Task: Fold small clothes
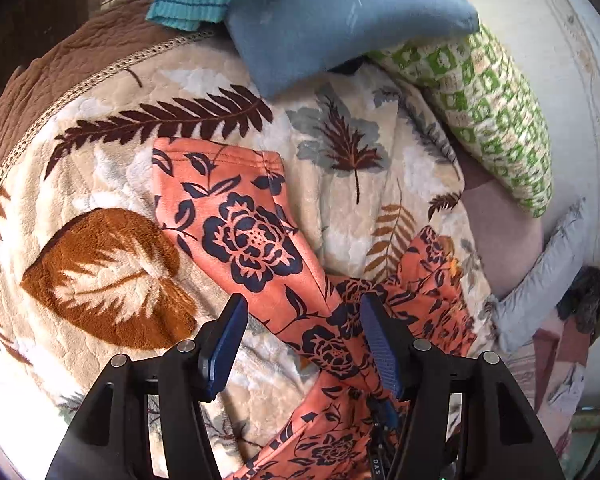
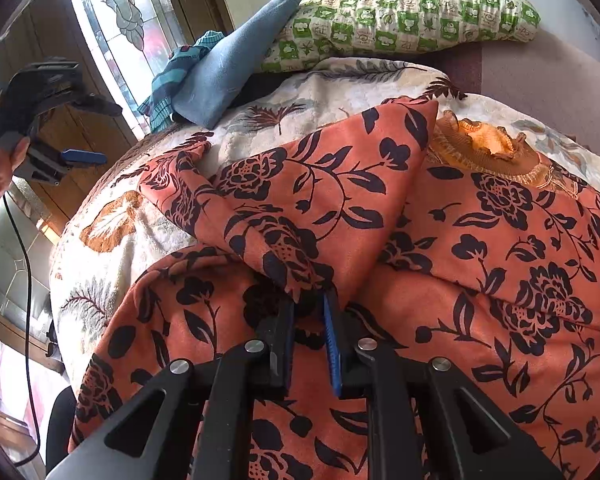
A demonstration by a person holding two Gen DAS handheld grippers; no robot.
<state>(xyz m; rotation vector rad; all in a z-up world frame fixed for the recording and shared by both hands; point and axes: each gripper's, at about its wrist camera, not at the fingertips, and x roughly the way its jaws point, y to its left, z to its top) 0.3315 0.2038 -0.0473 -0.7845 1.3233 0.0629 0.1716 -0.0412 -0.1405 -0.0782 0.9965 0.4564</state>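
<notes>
the leaf-print blanket (image 1: 112, 184) covers the bed, and the orange floral garment (image 2: 480, 280) lies spread over it. only the right view shows its ruffled collar (image 2: 488, 148). the right claw (image 2: 308, 300) pinches a fold of the garment, tips buried. the left claw (image 1: 302, 308) hangs apart above it, holding nothing.

A leaf-print blanket (image 1: 112, 184) covers the bed, with a blue pillow (image 1: 332, 20) overlapping a green checked pillow (image 1: 496, 112) beside it.
</notes>
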